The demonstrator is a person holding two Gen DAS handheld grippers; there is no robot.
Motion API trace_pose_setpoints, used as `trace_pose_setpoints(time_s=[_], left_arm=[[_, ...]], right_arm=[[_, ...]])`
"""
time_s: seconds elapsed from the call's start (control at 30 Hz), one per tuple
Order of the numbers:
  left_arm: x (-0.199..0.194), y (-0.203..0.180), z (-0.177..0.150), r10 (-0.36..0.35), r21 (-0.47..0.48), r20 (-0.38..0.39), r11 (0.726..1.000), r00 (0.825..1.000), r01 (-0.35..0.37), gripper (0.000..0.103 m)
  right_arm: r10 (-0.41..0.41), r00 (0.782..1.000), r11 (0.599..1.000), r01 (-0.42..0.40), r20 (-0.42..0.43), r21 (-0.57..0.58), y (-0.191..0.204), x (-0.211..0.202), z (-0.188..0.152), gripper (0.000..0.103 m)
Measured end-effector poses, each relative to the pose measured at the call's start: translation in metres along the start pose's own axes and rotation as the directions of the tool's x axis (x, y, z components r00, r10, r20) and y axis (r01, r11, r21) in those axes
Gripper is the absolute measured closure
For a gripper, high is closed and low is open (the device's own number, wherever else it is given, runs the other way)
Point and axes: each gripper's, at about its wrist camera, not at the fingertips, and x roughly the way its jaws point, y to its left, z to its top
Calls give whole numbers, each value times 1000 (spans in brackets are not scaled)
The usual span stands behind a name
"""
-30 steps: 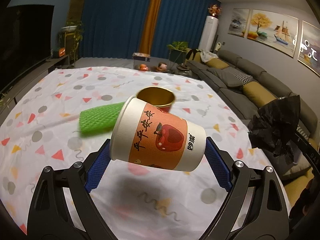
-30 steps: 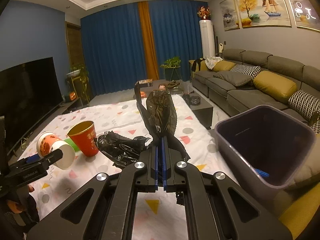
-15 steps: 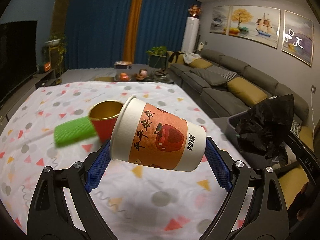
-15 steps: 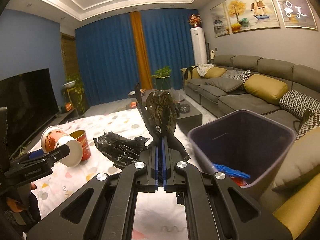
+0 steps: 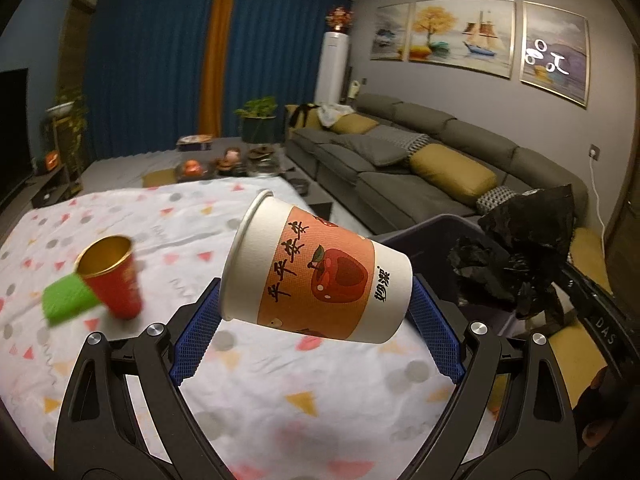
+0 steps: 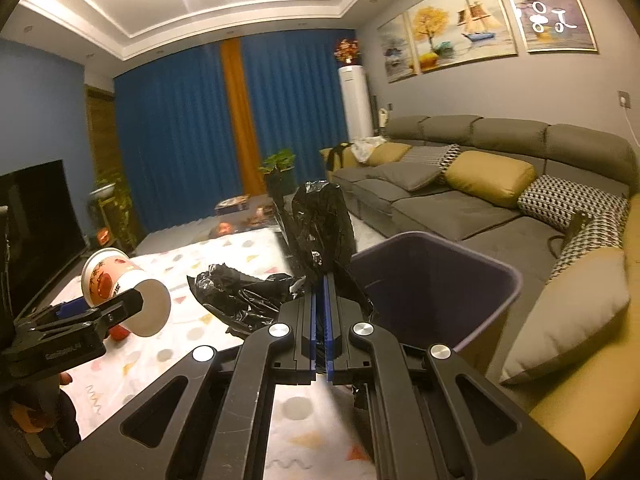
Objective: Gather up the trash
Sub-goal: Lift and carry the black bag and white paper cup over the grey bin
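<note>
Left wrist view: the left gripper (image 5: pixel 316 320) holds a paper cup (image 5: pixel 316 280) between its two blue pads (image 5: pixel 196 336). The jaws are wide and squeeze the cup from top and bottom ends. The cup lies on its side in the air above the table. It is white with an orange band, a red apple picture and black writing. Left of the paper cup, a red cup (image 5: pixel 114 276) with a gold inside stands on the tablecloth (image 5: pixel 280 408), touching a green sponge-like thing (image 5: pixel 66 304). The cloth is white with dots and triangles. Right of the paper cup hangs a crumpled black plastic bag (image 5: pixel 520 256), with the dark trash bin (image 5: pixel 424 232) behind it.

Right wrist view: the right gripper (image 6: pixel 319 312) has its jaws pressed together on the black plastic bag (image 6: pixel 320 224). The bag is shiny and wrinkly and sticks up and out to the left. Right of the bag is the open purple-grey trash bin (image 6: pixel 492 304). Left of the bag is the left gripper (image 6: pixel 96 312) with the paper cup (image 6: pixel 120 288). Behind are a grey sofa (image 6: pixel 480 208) with yellow cushions, blue curtains (image 6: pixel 172 140) and a dark TV (image 6: pixel 36 220).
</note>
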Motion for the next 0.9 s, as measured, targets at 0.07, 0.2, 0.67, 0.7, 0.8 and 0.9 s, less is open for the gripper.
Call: trace_pose_setpoints(time_s=[0.07,0.2,0.67,0.7,0.8,0.9], left_arm=[[5,-15,2,-26,16,4,1000,1000,26,14],[19,-40,8,-73,41,2,996,997,73,14],[63,-92,13,-160,83,-15,983,987,161,14],[65,-93,13,-161,84,-17,983,987,162,14],[75,-96,13,-165,80,-30,983,986,167,14],[77,-100,11,-170,89,-35,981,985,172,14]], right_arm=[[-22,1000,1000,22,5,12,-9,1,2,99],[-71,997,996,71,12,46,-32,3,6,99],[-137,991,988,136,3,80,-58,16,7,99],[-138,990,987,137,3,80,-60,18,10,99],[-143,990,986,143,-3,83,-60,22,11,99],[-148,989,985,148,-9,88,-63,25,11,99]])
